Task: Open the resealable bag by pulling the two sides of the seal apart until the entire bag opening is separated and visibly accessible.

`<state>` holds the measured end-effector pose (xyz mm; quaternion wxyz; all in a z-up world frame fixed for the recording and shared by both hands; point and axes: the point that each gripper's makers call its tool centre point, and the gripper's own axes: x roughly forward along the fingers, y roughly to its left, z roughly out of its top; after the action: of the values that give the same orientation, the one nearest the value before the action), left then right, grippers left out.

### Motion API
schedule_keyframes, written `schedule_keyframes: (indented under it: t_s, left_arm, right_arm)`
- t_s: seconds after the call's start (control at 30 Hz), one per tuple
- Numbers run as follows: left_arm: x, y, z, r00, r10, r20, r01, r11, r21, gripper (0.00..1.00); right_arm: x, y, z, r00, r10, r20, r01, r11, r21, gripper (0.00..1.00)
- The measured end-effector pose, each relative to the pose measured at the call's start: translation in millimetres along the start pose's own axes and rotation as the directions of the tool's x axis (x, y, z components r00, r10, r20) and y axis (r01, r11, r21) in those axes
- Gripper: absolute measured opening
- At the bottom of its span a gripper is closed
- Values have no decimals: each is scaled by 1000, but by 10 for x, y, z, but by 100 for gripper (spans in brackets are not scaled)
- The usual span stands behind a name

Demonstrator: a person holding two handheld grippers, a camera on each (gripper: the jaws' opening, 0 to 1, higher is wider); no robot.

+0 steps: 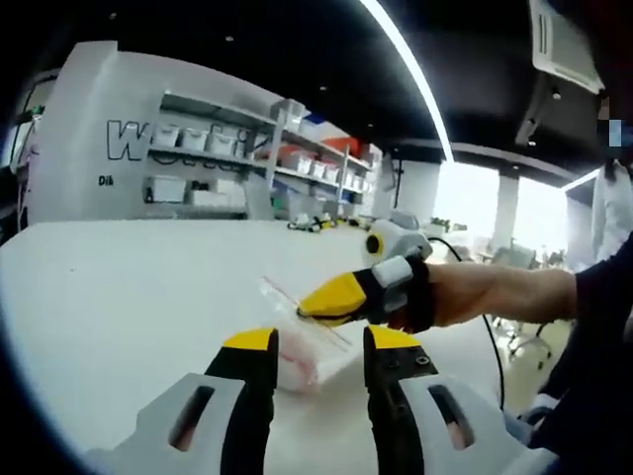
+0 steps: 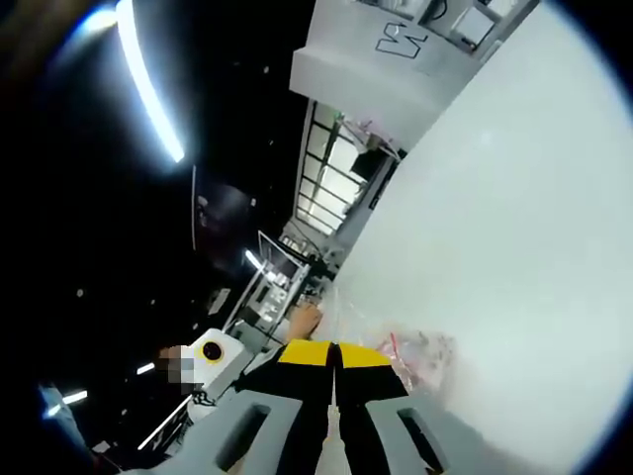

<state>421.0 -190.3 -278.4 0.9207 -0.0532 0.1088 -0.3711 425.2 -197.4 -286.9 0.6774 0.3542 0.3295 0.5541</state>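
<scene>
— Left gripper view: findings?
— Resealable bag [image 1: 302,341] lies on white table [image 1: 129,297]. Left gripper [image 1: 318,348] gapes apart; right gripper [image 1: 331,299] pinches its seal. Shelving [image 1: 257,158] behind.
— Right gripper view?
— Jaws together on bag.

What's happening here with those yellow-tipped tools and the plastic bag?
A person is working on a clear resealable bag lying on a white table, holding a claw tool in each hand. The right claw is pinched shut at the bag's sealed edge. The left claw is open, close to the bag, gripping nothing. The bag looks unopened.
</scene>
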Motion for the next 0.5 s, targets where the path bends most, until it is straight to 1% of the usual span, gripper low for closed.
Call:
schedule_keyframes:
  t_s: [0.3, 0.5]
  left_arm:
    - [63, 66, -33, 1000, 4, -29, -5, 1000, -27, 31]
    - [83, 72, -9, 1000, -6, -30, 5, 999, -46, 28]
  right_arm:
    - [36, 14, -14, 1000, 1, 0, -1, 1000, -18, 0]
    - [53, 31, -20, 1000, 4, -1, -4, 999, -38, 0]
